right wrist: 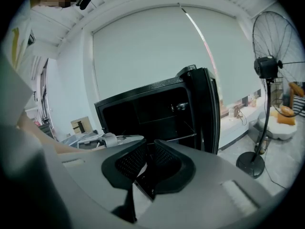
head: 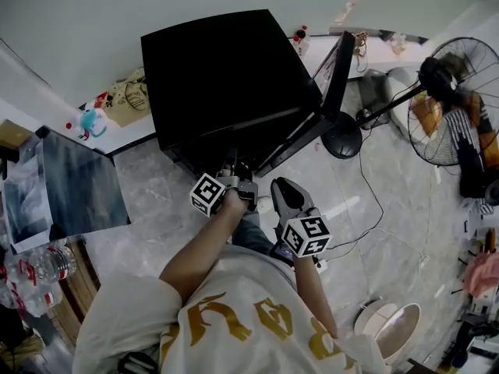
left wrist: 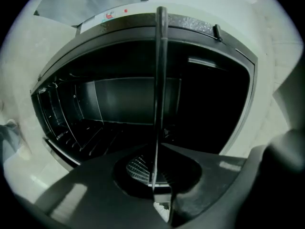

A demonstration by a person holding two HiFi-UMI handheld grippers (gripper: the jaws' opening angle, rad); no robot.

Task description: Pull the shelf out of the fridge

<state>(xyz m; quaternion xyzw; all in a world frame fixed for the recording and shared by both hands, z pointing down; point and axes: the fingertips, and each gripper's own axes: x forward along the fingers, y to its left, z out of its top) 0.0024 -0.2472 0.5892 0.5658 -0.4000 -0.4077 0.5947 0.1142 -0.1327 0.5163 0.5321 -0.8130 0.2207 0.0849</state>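
The black fridge (head: 226, 76) stands on the floor in front of me with its door (head: 335, 72) swung open to the right. My left gripper (head: 238, 179) is at the fridge's opening, shut on the front edge of the shelf (left wrist: 159, 80). In the left gripper view the shelf shows edge-on as a thin strip running from between the jaws (left wrist: 155, 161) into the dark fridge cavity (left wrist: 119, 99). My right gripper (head: 282, 189) hangs just right of the left one, shut and holding nothing (right wrist: 148, 149), pointing at the fridge (right wrist: 152, 113) and its door (right wrist: 205, 109).
A standing fan (head: 444, 92) with a round base (head: 343, 135) is right of the open door, its cable trailing over the tiled floor. A grey panel (head: 70, 185) leans at the left, with water bottles (head: 35, 267) below it.
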